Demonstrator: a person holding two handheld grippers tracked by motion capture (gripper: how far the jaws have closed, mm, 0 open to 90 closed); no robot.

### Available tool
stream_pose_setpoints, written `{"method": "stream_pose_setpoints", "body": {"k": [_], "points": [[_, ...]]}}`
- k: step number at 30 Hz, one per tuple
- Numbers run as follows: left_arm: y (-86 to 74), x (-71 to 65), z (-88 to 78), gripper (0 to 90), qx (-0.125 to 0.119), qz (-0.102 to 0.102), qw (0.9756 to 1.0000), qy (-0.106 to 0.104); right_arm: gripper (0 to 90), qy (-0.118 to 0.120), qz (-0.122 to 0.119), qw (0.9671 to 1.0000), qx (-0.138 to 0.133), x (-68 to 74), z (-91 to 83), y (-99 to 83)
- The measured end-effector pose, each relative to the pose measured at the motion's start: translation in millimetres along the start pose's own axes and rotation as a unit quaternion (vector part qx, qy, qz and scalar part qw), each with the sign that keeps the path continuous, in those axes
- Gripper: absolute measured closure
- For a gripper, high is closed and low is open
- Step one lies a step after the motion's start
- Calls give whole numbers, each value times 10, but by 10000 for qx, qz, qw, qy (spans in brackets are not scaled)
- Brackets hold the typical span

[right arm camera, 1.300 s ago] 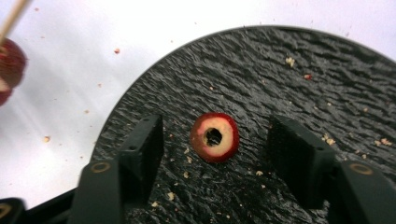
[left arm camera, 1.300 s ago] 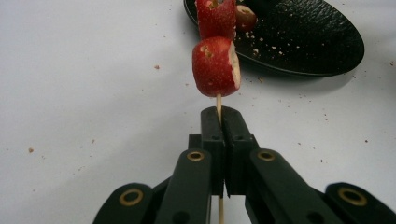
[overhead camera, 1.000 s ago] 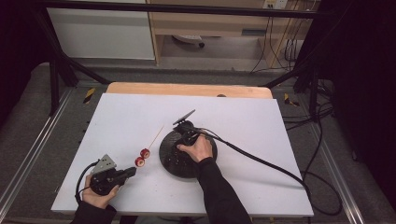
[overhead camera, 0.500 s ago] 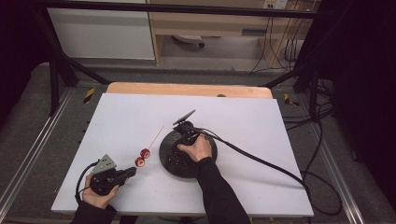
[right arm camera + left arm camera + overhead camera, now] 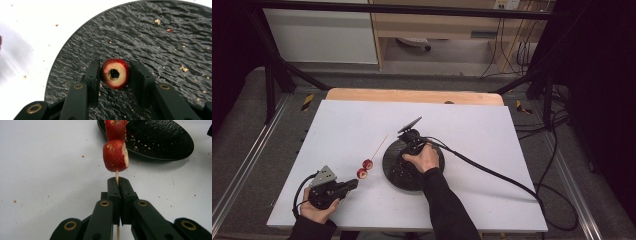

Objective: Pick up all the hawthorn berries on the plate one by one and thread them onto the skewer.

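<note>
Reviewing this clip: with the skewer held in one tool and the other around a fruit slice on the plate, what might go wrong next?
1. The left tool pinches the thin skewer only at its end, so it may twist when fruit is pushed on.
2. The cored slice sits between the right tool's jaws with a gap on one side; it may slip on lifting.
3. The two threaded pieces may slide.

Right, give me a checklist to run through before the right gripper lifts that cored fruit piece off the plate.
1. Left gripper shut on skewer: ok.
2. Two fruit pieces on the skewer: ok.
3. Cored piece between the right gripper jaws: ok.
4. Both jaws touching the piece: cannot tell, a gap shows on one side.
5. Hole in the piece facing the camera, unblocked: ok.
6. Plate flat on the table: ok.
</note>
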State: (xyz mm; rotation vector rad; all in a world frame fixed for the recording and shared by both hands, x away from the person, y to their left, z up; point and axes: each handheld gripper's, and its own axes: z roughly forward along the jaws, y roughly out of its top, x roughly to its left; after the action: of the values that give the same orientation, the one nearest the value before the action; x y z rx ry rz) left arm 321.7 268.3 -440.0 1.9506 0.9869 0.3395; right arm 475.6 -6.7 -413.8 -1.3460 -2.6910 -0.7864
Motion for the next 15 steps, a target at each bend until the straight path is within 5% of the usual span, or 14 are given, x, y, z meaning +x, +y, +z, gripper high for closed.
{"method": "stream_pose_setpoints", "body": {"k": [15], "points": [[1, -11, -5, 882, -19, 11, 10000, -3, 630, 4, -30, 9997, -230, 43, -199, -11]]}}
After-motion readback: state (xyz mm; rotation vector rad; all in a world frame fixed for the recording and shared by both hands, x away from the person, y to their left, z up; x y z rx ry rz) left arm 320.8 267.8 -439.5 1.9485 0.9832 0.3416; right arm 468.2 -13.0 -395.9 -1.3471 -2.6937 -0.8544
